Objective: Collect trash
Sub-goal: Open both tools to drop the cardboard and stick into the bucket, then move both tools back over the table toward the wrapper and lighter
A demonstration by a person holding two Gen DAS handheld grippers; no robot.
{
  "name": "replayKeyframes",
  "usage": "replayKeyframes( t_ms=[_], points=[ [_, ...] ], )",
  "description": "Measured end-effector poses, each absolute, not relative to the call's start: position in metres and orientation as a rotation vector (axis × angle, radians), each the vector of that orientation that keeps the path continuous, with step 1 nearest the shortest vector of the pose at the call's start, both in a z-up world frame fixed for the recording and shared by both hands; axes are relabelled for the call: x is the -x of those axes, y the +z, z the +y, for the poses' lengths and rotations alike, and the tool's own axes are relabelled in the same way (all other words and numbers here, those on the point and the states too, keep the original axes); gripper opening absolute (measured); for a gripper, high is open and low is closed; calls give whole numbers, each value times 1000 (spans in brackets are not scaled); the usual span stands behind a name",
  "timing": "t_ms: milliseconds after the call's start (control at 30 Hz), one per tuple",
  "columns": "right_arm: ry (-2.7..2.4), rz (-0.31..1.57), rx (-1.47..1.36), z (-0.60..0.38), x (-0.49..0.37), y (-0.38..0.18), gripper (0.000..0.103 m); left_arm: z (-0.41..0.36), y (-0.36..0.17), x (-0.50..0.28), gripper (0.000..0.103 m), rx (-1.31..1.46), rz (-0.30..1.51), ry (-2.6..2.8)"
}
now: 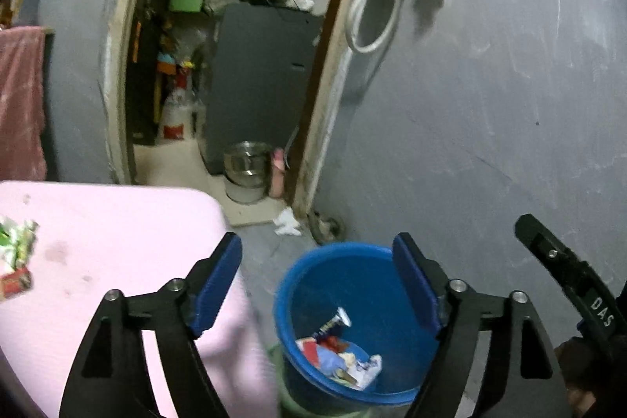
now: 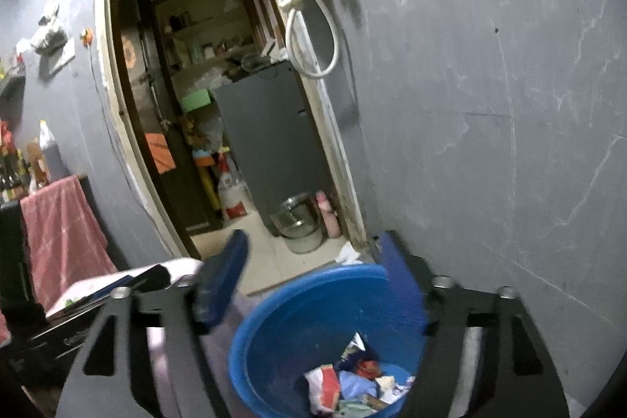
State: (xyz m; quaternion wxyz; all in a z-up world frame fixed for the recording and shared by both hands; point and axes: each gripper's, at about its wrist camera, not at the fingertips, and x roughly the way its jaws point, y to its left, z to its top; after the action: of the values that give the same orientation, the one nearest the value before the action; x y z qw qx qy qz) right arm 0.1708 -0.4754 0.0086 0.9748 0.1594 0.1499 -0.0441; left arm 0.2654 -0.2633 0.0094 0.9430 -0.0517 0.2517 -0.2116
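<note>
trash (image 1: pixel 339 359) lies in a heap at the bottom of the blue bucket (image 1: pixel 313 261), wrappers and crumpled paper, below and between the jaws of both tools. left gripper (image 1: pixel 317 285) hangs over the bucket mouth with jaws spread wide, nothing between the blue pads. right gripper (image 2: pixel 313 285) likewise over the bucket, jaws wide, empty; its left pad is blurred. in the left view a wrapper (image 1: pixel 335 322) sits apart above the pile, seemingly mid-fall, though i cannot be sure.

more trash to the left of the left jaws: green-and-white wrappers (image 1: pixel 17 241) and a small red packet (image 1: pixel 15 283) on the pink table top (image 1: pixel 117 222). beyond the jaws, a white crumpled scrap (image 1: pixel 288 222) on the floor by the doorway, near the wall.

judgement: a drop into the bucket is just done, both tools free. task is partway along, with pieces outstanding on the table and floor.

next move, as i read it: swing the left tool back over the table, keep jaws wide, come down around the wrappers, close. thin, flat packets may slide on the cloth rather than lift.
</note>
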Motion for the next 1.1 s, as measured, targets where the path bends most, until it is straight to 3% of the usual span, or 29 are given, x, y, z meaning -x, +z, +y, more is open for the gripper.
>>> replayKeyframes(
  t_ms=[67,200,267,1100],
  points=[
    [-79,283,-323,-471,-170,13,83,-250,17,-261,93,104,482,-399],
    [-64,251,-316,-455,-171,22,91,-224,29,-254,96,113,431,-355],
    [-55,236,-314,-447,-171,26,102,-212,35,-251,96,108,420,-334],
    [164,264,-212,-319,-205,37,103,-50,36,-222,97,139,400,-62]
  ],
)
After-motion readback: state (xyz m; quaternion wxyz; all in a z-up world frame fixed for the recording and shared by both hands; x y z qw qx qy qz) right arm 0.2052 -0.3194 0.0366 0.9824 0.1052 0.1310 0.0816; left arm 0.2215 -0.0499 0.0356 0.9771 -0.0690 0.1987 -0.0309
